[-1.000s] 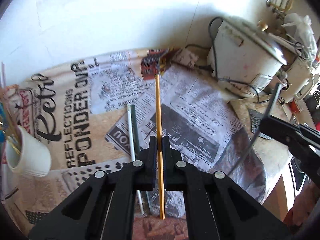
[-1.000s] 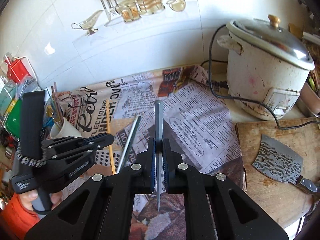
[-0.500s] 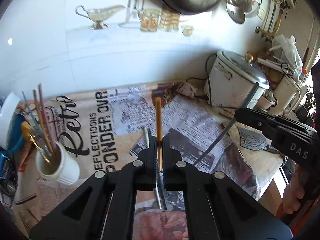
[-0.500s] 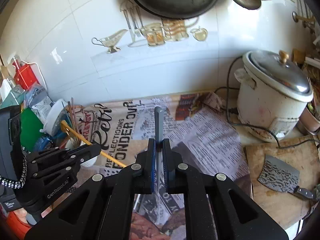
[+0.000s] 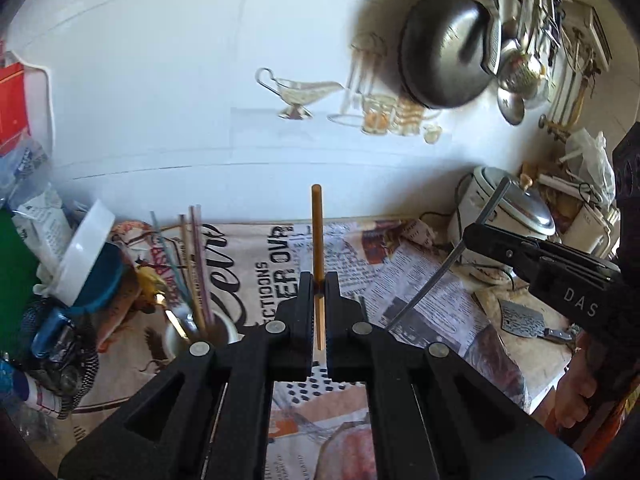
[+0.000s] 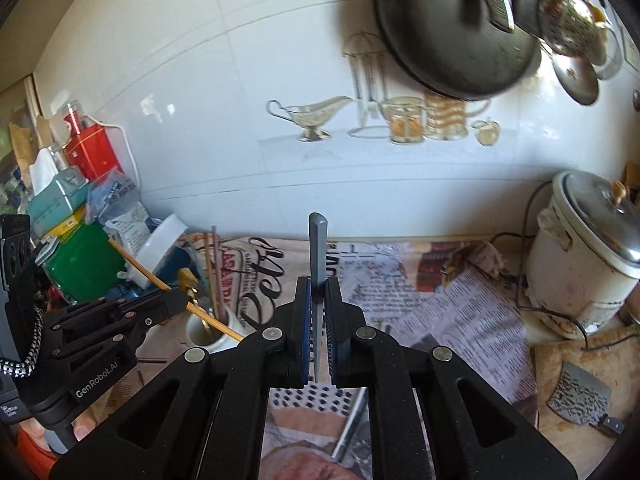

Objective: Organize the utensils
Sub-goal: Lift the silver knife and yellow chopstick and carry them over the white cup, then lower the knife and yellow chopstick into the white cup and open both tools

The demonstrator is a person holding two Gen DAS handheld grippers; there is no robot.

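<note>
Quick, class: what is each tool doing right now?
Left tool: closed on the yellow chopstick.
Right tool: closed on the grey chopstick.

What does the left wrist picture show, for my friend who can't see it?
The left tongs pinch a yellow chopstick upright above a newspaper-covered counter. A white cup of utensils stands at lower left. At right, the right tongs grip a grey chopstick in front of a rice cooker, with a dark pan hanging on the wall.
</note>
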